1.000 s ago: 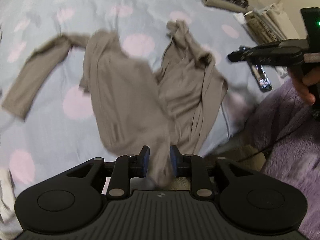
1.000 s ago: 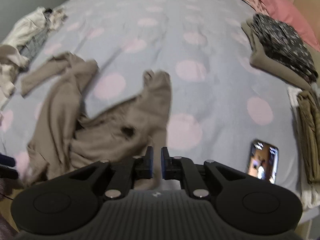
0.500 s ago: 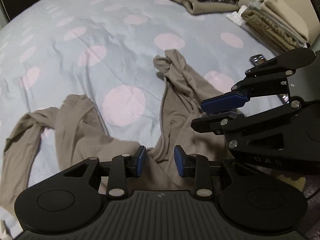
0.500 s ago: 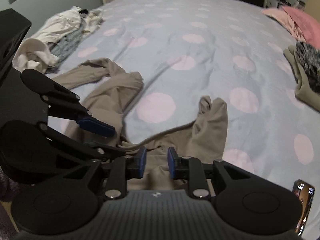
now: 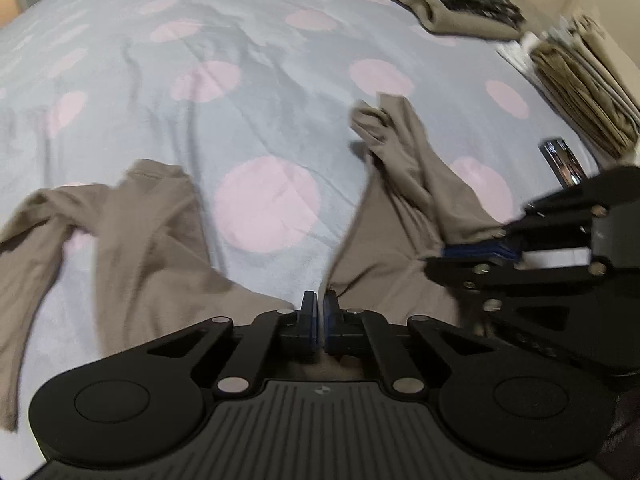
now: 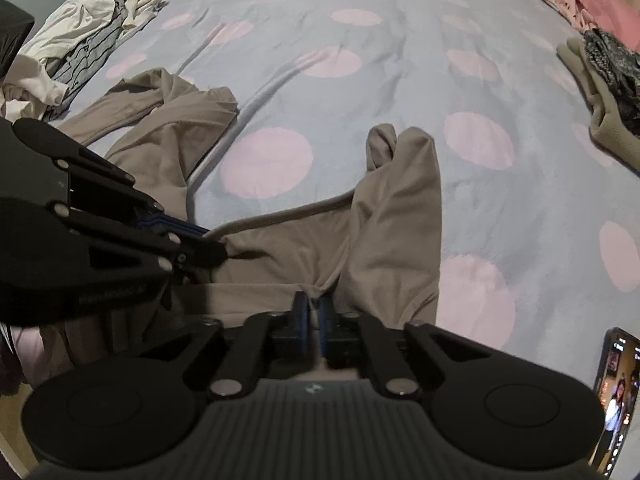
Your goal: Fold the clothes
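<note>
— Left wrist view first: where is the garment?
— The taupe garment (image 5: pixel 152 240) lies spread on the near part of the polka-dot bedspread (image 5: pixel 240 92), one sleeve trailing to the left, another bunched toward the far right.

— And the grippers?
— The left gripper (image 5: pixel 319 312) sits low at the near edge, its jaws pressed narrowly together on a thin fold of the fabric's hem. The right gripper (image 5: pixel 472 254) reaches in level from the right, just beside it, its blue pads clamped on cloth too.

— Does the right wrist view agree?
— Yes. The right gripper (image 6: pixel 315 316) pinches a gathered bit of the garment (image 6: pixel 392 216), and the left gripper (image 6: pixel 216 246) comes in from the left, holding the hem taut between the two.

— What surrounds them?
— Folded clothes (image 5: pixel 436 4) stacked far right, a crumpled pile of laundry (image 6: pixel 80 40) far left, and a phone (image 6: pixel 616 396) at the near right.
</note>
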A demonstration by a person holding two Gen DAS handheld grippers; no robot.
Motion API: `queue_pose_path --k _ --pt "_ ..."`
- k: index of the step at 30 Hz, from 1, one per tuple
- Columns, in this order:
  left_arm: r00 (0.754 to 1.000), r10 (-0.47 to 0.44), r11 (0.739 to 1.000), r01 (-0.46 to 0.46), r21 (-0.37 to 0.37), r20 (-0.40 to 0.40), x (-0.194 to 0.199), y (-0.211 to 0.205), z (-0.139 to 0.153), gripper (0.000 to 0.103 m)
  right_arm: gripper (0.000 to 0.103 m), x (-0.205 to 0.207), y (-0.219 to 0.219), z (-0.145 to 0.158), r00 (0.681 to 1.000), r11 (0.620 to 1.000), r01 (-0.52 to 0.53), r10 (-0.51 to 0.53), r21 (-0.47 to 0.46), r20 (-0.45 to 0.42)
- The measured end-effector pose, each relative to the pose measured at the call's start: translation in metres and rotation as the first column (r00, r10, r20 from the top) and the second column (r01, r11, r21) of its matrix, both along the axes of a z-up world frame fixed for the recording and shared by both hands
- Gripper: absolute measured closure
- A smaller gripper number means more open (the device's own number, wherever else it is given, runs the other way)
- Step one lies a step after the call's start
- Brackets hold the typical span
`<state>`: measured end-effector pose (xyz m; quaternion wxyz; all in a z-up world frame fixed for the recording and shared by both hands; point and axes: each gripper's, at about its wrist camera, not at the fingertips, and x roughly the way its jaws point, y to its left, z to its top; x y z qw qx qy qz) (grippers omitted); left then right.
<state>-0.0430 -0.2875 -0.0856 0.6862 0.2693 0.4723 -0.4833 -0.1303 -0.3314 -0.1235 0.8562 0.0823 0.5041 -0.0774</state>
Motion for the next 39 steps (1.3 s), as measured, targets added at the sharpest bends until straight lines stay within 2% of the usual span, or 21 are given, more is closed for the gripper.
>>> queue_pose_path --k 6,9,14,19,26,28,29,31,33,35,39 --pt "0.990 0.120 0.990 -0.115 -0.077 0.072 0.015 0.028 0.043 0.102 0.099 -0.013 -0.006 0.025 0.996 0.999 0.042 -0.040 -0.021 0.085" --pt "0.976 0.183 0.979 -0.170 -0.116 0.114 0.024 0.043 0.068 0.102 0.099 -0.020 -0.010 0.040 0.989 0.997 0.063 -0.057 -0.040 0.136" --pt "0.944 0.288 0.950 -0.261 -0.169 0.161 0.043 0.075 0.104 0.102 0.100 -0.029 -0.021 0.061 0.981 0.993 0.097 -0.085 -0.062 0.172" --pt "0.892 0.395 0.911 -0.350 -0.220 0.218 0.062 0.108 0.138 0.102 0.100 -0.033 -0.028 0.085 0.972 0.986 0.122 -0.095 -0.114 0.215" --pt "0.793 0.530 0.833 -0.421 -0.359 0.301 0.080 0.162 0.204 0.102 0.100 -0.032 -0.053 0.137 0.936 0.950 0.212 -0.130 -0.231 0.327" --pt "0.798 0.537 0.819 -0.416 -0.396 0.272 0.081 0.169 0.221 0.102 0.100 -0.030 -0.060 0.151 0.926 0.937 0.234 -0.134 -0.258 0.353" --pt "0.813 0.526 0.820 -0.407 -0.402 0.250 0.080 0.168 0.225 0.102 0.100 -0.029 -0.064 0.157 0.924 0.934 0.238 -0.134 -0.267 0.357" --pt "0.834 0.482 0.848 -0.366 -0.383 0.270 0.073 0.156 0.223 0.102 0.100 -0.025 -0.070 0.163 0.927 0.933 0.236 -0.133 -0.272 0.351" --pt "0.852 0.430 0.879 -0.317 -0.357 0.301 0.062 0.143 0.212 0.102 0.100 -0.020 -0.072 0.159 0.934 0.934 0.230 -0.133 -0.274 0.330" --pt "0.879 0.386 0.898 -0.288 -0.333 0.280 0.055 0.130 0.194 0.102 0.100 -0.014 -0.075 0.148 0.944 0.930 0.232 -0.144 -0.286 0.298" --pt "0.935 0.309 0.927 -0.255 -0.276 0.174 0.049 0.108 0.147 0.102 0.100 -0.005 -0.090 0.118 0.954 0.899 0.273 -0.210 -0.342 0.212"
